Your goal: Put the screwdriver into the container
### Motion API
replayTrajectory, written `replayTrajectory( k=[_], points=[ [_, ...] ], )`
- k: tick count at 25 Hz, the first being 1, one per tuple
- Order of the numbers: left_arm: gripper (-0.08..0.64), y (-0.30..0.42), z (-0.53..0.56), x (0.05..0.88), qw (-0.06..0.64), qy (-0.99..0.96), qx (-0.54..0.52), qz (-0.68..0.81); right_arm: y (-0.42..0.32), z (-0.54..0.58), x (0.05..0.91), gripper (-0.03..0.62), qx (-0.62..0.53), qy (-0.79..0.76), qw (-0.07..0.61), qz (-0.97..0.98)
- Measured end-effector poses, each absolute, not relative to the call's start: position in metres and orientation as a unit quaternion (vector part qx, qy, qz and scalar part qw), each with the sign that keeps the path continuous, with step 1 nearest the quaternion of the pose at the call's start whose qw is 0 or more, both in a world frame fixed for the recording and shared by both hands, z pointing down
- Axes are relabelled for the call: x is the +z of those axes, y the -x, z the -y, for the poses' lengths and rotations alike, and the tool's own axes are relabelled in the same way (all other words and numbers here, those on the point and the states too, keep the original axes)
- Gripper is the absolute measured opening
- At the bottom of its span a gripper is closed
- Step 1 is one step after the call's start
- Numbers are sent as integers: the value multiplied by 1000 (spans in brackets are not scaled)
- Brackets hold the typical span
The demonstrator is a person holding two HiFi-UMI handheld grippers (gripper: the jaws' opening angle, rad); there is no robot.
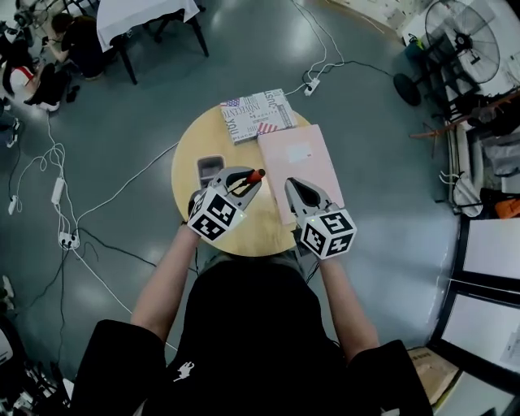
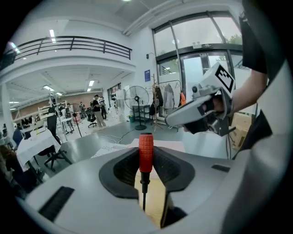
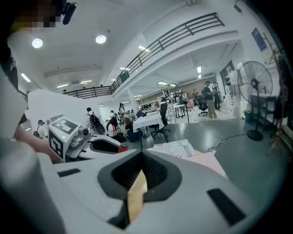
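The screwdriver point(image 1: 255, 175) has a red ribbed handle point(image 2: 146, 152) and a thin dark shaft point(image 2: 144, 194). My left gripper point(image 1: 248, 178) is shut on it, the handle standing up between the black pads point(image 2: 122, 170) above the round wooden table point(image 1: 188, 166). A small grey container point(image 1: 210, 169) sits on the table just left of that gripper. My right gripper point(image 1: 294, 188) hovers over the table's right side, shut with nothing in it; its tips point(image 3: 142, 156) meet. From the right gripper view the left gripper point(image 3: 94, 142) and the red handle point(image 3: 122, 148) show at the left.
A flag-patterned book point(image 1: 257, 114) lies at the table's far edge, a pink book point(image 1: 301, 162) on its right half. Cables and power strips point(image 1: 58, 191) run over the grey floor. A standing fan point(image 1: 459, 41) is at the upper right, a covered table point(image 1: 142, 16) at the upper left.
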State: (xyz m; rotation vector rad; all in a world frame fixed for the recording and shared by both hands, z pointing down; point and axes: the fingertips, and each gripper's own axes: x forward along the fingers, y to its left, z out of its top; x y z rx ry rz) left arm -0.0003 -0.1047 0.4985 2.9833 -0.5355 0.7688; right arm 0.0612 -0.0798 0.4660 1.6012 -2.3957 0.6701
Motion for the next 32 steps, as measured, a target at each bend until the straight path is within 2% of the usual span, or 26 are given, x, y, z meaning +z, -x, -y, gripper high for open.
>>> replayTrajectory(
  k=[9, 19, 32],
  points=[
    [95, 50, 140, 473, 59, -944, 176, 274, -26, 95, 463, 2, 218, -500, 100, 832],
    [95, 113, 197, 472, 148, -903, 92, 392, 1, 113, 483, 2, 226, -461, 118, 850],
    [95, 131, 243, 505, 206, -853, 50, 477, 22, 153, 525, 2, 269, -417, 133, 858]
  ],
)
